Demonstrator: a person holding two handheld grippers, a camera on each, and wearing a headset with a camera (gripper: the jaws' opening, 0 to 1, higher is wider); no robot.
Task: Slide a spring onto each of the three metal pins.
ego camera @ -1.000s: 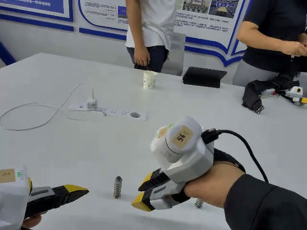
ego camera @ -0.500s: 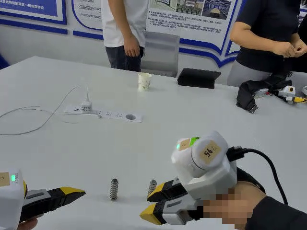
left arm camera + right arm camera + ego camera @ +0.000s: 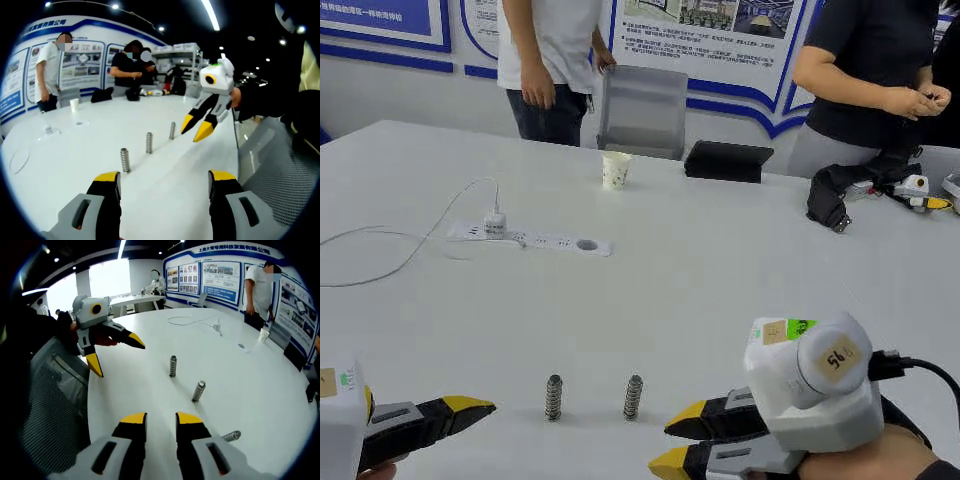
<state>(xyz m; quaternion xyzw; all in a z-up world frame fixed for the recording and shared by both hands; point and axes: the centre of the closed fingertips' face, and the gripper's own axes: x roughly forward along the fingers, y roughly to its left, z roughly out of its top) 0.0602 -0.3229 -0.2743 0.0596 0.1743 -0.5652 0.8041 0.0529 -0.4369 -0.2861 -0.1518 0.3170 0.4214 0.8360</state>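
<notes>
- The left gripper [image 3: 165, 176] is nearest. Its jaws are wide apart and hold nothing.
- The right gripper [image 3: 160, 417] has its jaws just a little apart. It holds nothing.
- Just past them, on the white table [image 3: 740, 260], stand the first spring [image 3: 554, 397], the second spring [image 3: 633, 397] and the third spring [image 3: 172, 130], in a row.
- Each one seems to sit on a pin, so I think the job is done.

White table [image 3: 720, 280], blue-trimmed poster wall [image 3: 725, 15], grey chair [image 3: 642, 108], ceiling strip light [image 3: 211, 15]
</notes>
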